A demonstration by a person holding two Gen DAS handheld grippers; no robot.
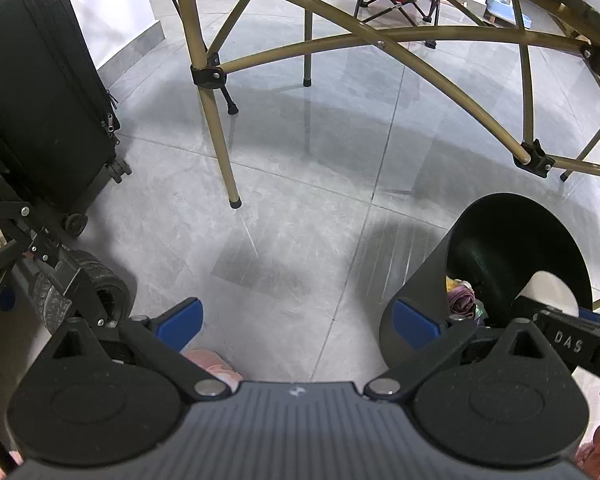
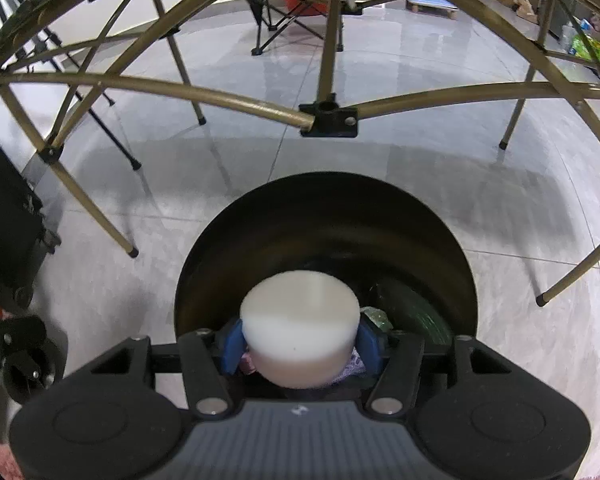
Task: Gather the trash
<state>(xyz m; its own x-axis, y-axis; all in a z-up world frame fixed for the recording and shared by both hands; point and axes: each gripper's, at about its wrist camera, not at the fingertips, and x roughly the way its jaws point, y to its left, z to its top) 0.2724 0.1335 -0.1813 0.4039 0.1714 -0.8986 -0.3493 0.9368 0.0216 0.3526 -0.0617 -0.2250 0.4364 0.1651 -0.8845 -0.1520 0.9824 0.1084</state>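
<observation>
Now the right gripper (image 2: 299, 346) clamps a white cup (image 2: 299, 326) by its sides between the blue pads, flat end facing the camera, long axis pointing down into the black trash bin (image 2: 440, 232) beneath, near the worktop's legs. Left of it, the left gripper (image 1: 296, 320) hangs spread wide, empty, above the grey floor (image 1: 300, 220).

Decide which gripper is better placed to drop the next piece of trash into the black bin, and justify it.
Right. The right gripper already holds the white cup above the black bin; the left gripper is empty, beside it.
</observation>
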